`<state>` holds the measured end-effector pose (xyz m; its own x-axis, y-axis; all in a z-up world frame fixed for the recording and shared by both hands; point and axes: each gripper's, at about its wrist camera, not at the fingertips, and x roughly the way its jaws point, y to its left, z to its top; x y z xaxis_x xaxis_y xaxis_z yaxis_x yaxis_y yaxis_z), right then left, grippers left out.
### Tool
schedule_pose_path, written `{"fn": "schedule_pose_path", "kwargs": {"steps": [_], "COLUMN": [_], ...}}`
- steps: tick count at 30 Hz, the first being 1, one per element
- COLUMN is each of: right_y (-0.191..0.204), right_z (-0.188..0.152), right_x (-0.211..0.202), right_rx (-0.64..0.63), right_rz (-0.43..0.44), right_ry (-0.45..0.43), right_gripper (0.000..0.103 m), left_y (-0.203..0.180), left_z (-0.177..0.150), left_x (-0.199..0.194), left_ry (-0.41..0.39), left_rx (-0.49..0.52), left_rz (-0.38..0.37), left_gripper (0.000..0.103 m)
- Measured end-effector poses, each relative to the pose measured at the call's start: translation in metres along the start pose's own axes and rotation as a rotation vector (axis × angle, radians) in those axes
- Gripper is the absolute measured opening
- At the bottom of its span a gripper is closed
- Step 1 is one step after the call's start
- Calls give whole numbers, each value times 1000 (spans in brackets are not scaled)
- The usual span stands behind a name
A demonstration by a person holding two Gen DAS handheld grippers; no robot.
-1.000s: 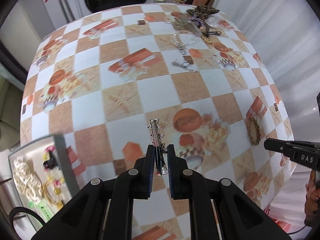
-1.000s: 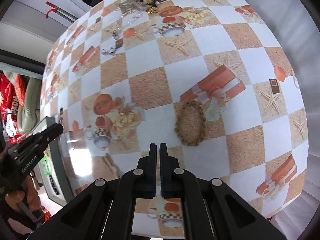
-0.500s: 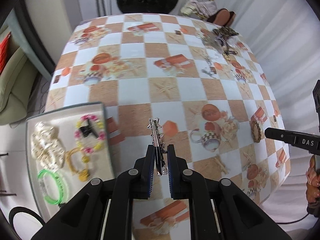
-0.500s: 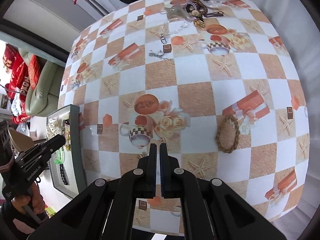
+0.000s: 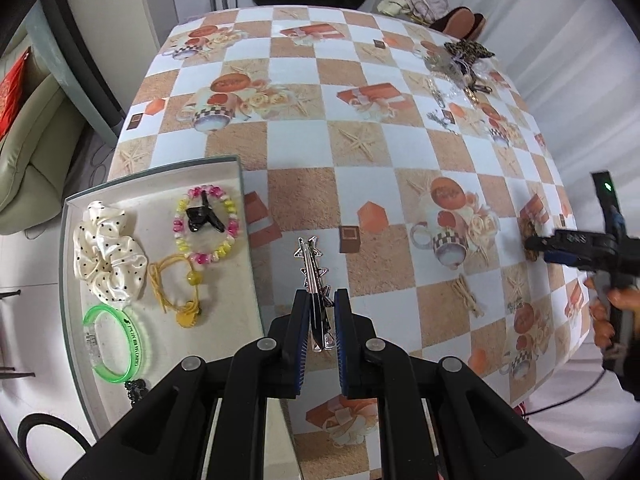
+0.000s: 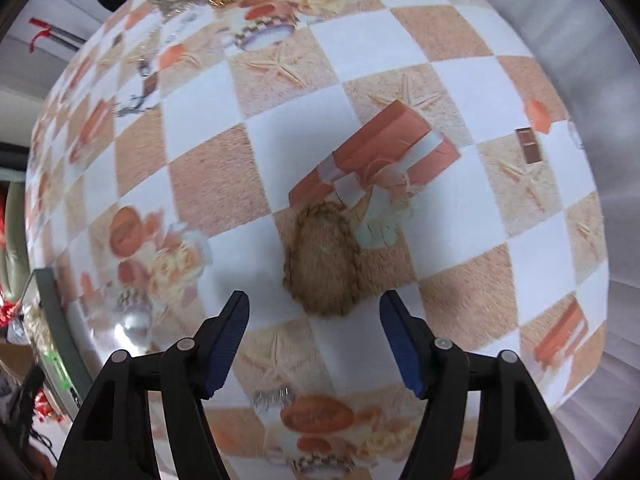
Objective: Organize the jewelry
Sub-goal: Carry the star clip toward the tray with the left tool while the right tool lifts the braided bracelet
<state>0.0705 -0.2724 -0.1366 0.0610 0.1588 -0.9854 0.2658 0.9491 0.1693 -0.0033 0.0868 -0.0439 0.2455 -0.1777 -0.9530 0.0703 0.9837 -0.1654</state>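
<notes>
My left gripper (image 5: pixel 322 320) is shut on a silver star-studded hair clip (image 5: pixel 310 266), held above the table just right of the grey tray (image 5: pixel 244 208). The tray holds a dotted white scrunchie (image 5: pixel 106 254), a pink and yellow bead bracelet (image 5: pixel 206 224) around a black clip, a yellow cord tie (image 5: pixel 176 284) and a green bangle (image 5: pixel 116 340). My right gripper (image 6: pixel 314 312) points down with its jaws opening, low over a braided brown bracelet (image 6: pixel 322 266) that lies on the cloth just ahead of the fingertips. Nothing is between its pads. In the left wrist view it hovers at the table's right edge (image 5: pixel 560 246).
A pile of loose jewelry (image 5: pixel 460 66) lies at the far right corner of the checked tablecloth (image 5: pixel 304 148), with a small chain piece (image 5: pixel 438 118) nearer. A person's fingers (image 5: pixel 608 308) hold the right tool. A sofa (image 5: pixel 24 152) stands left of the table.
My left gripper carried the hair clip leftward, bringing the tray fully into view. My right gripper dropped low over the braided bracelet and its jaws went from shut to wide apart.
</notes>
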Motion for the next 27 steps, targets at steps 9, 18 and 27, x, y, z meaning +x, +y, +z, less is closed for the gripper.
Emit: {"fn": "schedule_pose_path", "kwargs": {"steps": [9,18,27], "right_y": [24,53,116], "right_z": [4,-9,-20], "right_x": [-4,-42,-69], "right_rx": [-133,-191,-308], "right_rz": [-103,76,207], "right_ry": [-36,-67,-83], "right_gripper": [9,8,7], "left_y": [-22,-29,-9], "left_z": [0,2,-4], "left_x": [5,3,-8], "left_ry": [13,-1,-35], "left_rx": [35,36,-18], "left_rz": [-24,-39,-20], "left_gripper": [16,16,16]}}
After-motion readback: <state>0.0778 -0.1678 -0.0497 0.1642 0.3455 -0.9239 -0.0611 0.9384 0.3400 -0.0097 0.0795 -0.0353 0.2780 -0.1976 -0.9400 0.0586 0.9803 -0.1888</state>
